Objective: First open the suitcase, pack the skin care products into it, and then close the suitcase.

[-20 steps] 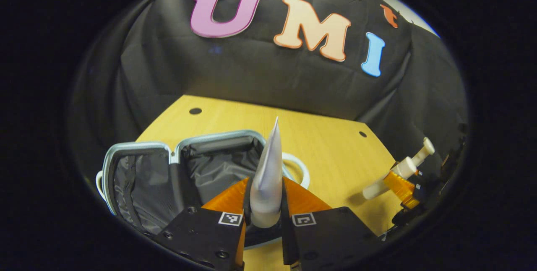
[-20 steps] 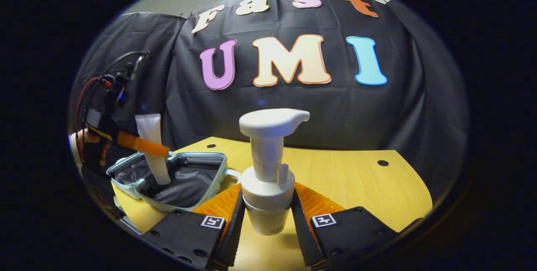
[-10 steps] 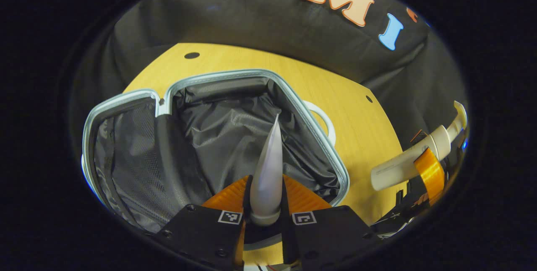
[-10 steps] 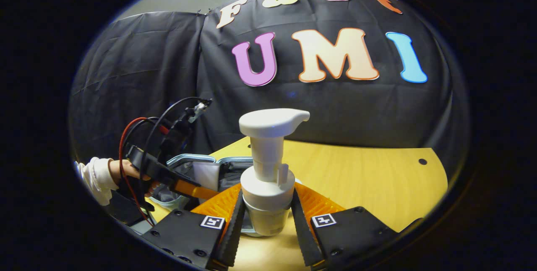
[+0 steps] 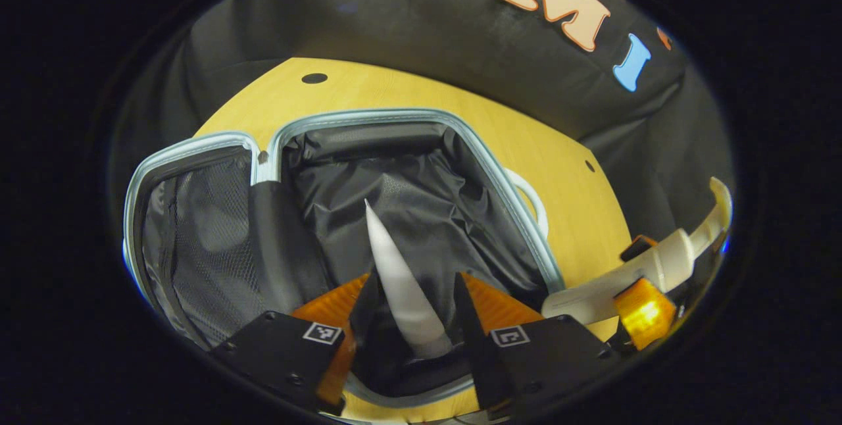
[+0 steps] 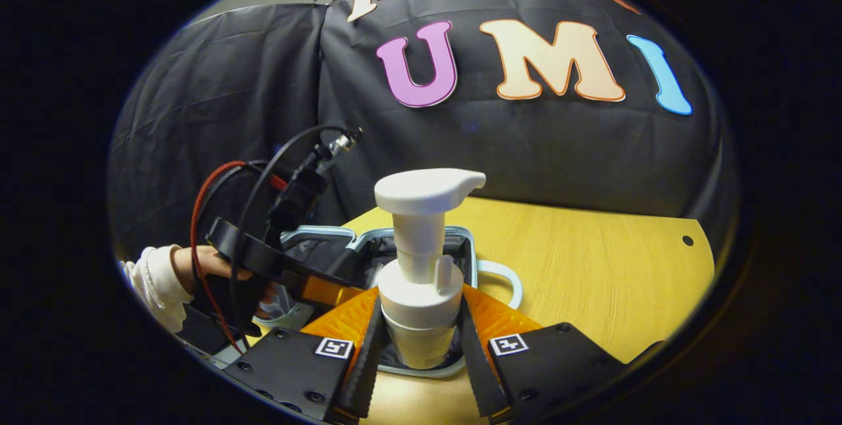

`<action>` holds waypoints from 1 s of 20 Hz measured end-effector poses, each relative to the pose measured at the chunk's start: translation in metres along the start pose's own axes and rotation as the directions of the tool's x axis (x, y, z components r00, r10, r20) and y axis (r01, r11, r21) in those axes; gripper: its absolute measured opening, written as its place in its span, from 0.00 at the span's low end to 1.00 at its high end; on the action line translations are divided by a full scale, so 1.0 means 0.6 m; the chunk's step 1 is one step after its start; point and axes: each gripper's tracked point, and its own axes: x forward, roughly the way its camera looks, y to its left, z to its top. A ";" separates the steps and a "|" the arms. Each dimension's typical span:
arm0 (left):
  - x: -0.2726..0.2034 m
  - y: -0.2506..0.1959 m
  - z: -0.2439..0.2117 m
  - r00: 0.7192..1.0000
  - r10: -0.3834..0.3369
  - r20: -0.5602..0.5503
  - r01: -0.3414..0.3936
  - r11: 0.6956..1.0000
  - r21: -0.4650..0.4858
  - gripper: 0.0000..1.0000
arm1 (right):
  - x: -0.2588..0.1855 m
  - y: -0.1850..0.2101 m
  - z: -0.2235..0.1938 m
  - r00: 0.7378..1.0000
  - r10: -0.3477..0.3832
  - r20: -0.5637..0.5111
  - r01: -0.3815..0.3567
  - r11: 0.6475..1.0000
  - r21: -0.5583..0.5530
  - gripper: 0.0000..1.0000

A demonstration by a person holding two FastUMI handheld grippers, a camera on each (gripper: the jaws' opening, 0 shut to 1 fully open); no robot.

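We are holding the left gripper (image 5: pixel 409 310) spread over the open suitcase (image 5: pixel 500 191), dropping the tube (image 5: pixel 401 287); the right gripper (image 6: pixel 416 339) is pinching the pump bottle (image 6: pixel 421 260), waiting aside.

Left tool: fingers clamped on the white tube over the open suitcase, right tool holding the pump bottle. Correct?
Not quite. In the left gripper view the left tool is open; the white tube lies loose in the open suitcase. The right tool does hold the pump bottle.

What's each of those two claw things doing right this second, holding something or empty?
Left gripper: open, with the white tube loose between its fingers, over the open suitcase.
Right gripper: shut on the pump bottle.
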 end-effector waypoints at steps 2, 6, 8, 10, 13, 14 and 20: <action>-0.016 0.003 0.020 0.998 0.000 0.057 0.000 1.000 0.014 0.86 | 0.011 -0.002 -0.016 0.999 -0.004 -0.035 0.004 1.000 0.003 0.60; -0.080 0.011 0.067 0.981 -0.001 0.196 -0.004 1.000 0.024 0.96 | 0.029 0.006 -0.035 0.997 -0.011 -0.073 0.012 1.000 0.003 0.60; -0.123 0.022 0.088 0.961 -0.002 0.277 -0.001 1.000 0.012 0.96 | 0.045 0.006 -0.045 0.995 -0.017 -0.097 0.018 1.000 0.009 0.60; -0.166 0.048 0.102 0.940 0.026 0.341 -0.023 1.000 -0.012 0.96 | 0.058 0.014 -0.052 0.994 -0.014 -0.106 0.015 1.000 0.011 0.60; -0.224 0.104 0.104 0.912 0.098 0.398 -0.077 0.995 -0.068 0.96 | 0.077 0.022 -0.079 0.990 -0.017 -0.141 0.015 1.000 -0.010 0.60; -0.242 0.126 0.102 0.902 0.125 0.412 -0.096 0.991 -0.090 0.96 | 0.081 0.025 -0.088 0.988 -0.015 -0.154 0.014 1.000 -0.013 0.60; -0.342 0.256 0.077 0.836 0.285 0.470 -0.174 0.949 -0.264 0.96 | 0.093 0.027 -0.096 0.988 -0.016 -0.156 0.015 1.000 -0.009 0.62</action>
